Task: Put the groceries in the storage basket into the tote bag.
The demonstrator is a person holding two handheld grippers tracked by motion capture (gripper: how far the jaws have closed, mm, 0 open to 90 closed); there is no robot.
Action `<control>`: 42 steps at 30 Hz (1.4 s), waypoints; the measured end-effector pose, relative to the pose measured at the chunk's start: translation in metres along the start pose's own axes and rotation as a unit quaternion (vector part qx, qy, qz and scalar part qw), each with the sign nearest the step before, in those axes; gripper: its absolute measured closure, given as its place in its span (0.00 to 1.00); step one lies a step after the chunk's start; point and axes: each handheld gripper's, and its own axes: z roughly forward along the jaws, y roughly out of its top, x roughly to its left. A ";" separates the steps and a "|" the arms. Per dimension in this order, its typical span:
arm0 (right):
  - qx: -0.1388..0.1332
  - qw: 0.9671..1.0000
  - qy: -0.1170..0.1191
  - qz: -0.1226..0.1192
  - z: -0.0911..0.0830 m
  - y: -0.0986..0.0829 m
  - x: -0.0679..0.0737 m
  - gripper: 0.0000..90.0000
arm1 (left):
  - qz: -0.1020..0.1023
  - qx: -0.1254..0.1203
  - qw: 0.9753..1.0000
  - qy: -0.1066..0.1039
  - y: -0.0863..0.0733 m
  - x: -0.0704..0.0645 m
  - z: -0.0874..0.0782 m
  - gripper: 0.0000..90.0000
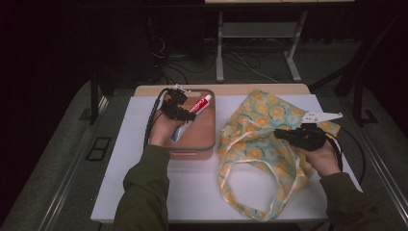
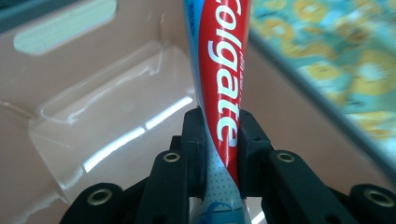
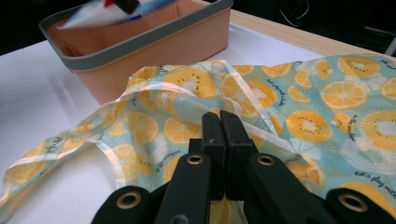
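A red, white and blue Colgate toothpaste tube (image 1: 200, 104) (image 2: 223, 79) is held over the pink bin with a grey rim (image 1: 206, 144) (image 2: 84, 107). My left gripper (image 1: 185, 112) (image 2: 222, 133) is shut on the tube's lower half, just above the bin's floor. To the right lies a teal cloth bag printed with orange slices (image 1: 260, 127) (image 3: 327, 102), its handles trailing toward the front. My right gripper (image 1: 280, 134) (image 3: 220, 126) is shut on a raised fold of the bag's fabric near its opening. The bin (image 3: 154, 51) and the blurred tube (image 3: 93, 16) stand beyond it.
Bin and bag rest on a white board (image 1: 144, 192) laid over a wooden table (image 1: 231, 89). The bag's loop handle (image 1: 240, 202) reaches close to the front edge. Cables and a metal table frame (image 1: 220, 53) are on the floor behind.
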 end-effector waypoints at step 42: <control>-0.015 1.000 0.001 0.005 -0.004 0.002 -0.001 0.99 | 0.157 0.062 0.978 -0.124 0.010 -0.188 0.101 0.84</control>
